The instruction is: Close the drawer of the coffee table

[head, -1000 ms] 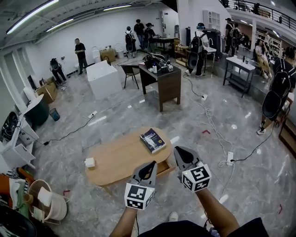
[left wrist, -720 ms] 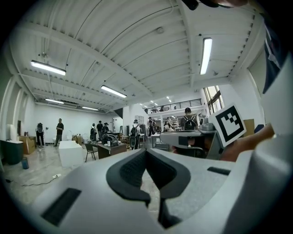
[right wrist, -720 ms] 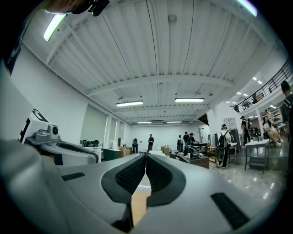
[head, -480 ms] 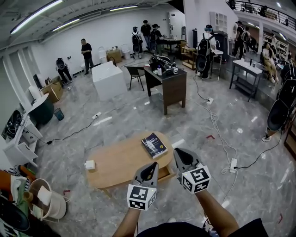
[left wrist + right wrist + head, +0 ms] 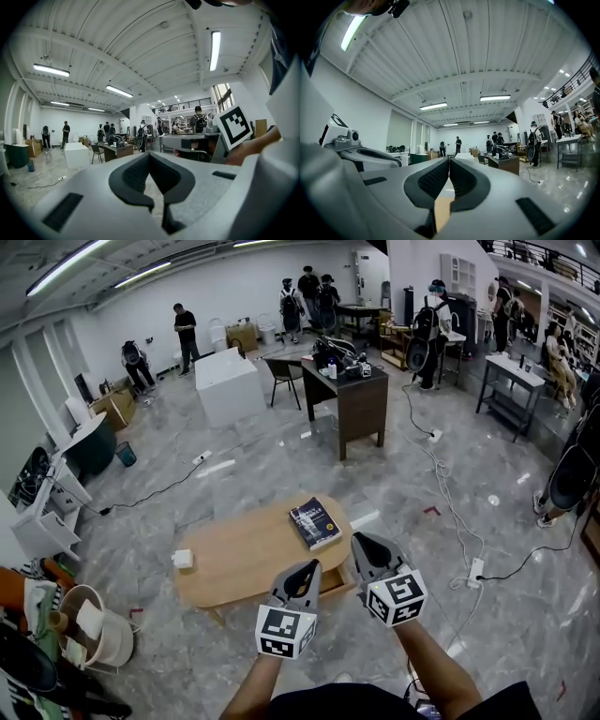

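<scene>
The left gripper (image 5: 302, 576) and right gripper (image 5: 364, 549), jaws pressed together on nothing, hover either side of the drawer (image 5: 335, 580) (partly pulled out) of the coffee table (image 5: 234, 563), near a book (image 5: 314, 523).

The coffee table (image 5: 246, 589) is low, with a long oval surface (image 5: 246, 559) of pale wood and rounded ends. It stands level on the grey glossy floor (image 5: 281, 465), its long axis running from lower left to upper right in the head view. 1 slim leg shows under its near edge. The drawer (image 5: 335, 584), of the same pale wood, sits under the near right end of the surface. It is pulled out a little, jutting past the edge, and only a small part of it shows.
</scene>
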Available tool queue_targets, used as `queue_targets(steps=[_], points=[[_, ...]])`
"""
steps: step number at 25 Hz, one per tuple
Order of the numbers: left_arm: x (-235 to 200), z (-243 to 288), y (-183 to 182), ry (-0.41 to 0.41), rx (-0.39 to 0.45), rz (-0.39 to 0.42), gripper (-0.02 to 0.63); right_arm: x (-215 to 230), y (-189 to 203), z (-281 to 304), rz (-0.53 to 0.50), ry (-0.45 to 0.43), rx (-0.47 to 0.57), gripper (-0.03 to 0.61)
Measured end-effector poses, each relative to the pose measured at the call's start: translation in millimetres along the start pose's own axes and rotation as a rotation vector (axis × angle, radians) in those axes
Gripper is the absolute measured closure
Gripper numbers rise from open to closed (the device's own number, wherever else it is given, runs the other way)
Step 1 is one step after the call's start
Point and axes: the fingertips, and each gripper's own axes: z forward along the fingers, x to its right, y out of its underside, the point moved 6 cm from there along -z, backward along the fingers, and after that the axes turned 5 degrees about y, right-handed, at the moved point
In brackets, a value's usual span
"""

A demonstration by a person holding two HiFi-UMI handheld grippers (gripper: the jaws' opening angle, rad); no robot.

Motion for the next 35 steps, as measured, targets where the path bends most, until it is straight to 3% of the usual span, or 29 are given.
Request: queue_targets(steps=[19,35], points=[[-27.3,-2.5,27.4,0.01,-0.062,-0.026,0.614,-15.4,28.1,22.4,0.015,-0.004,-0.066,0.558],[-76.5,8.1,97.7,-0.001,-0.126,-0.131,0.614,-23.3,98.6,55.2,0.049,0.034,-0.207,0.558]])
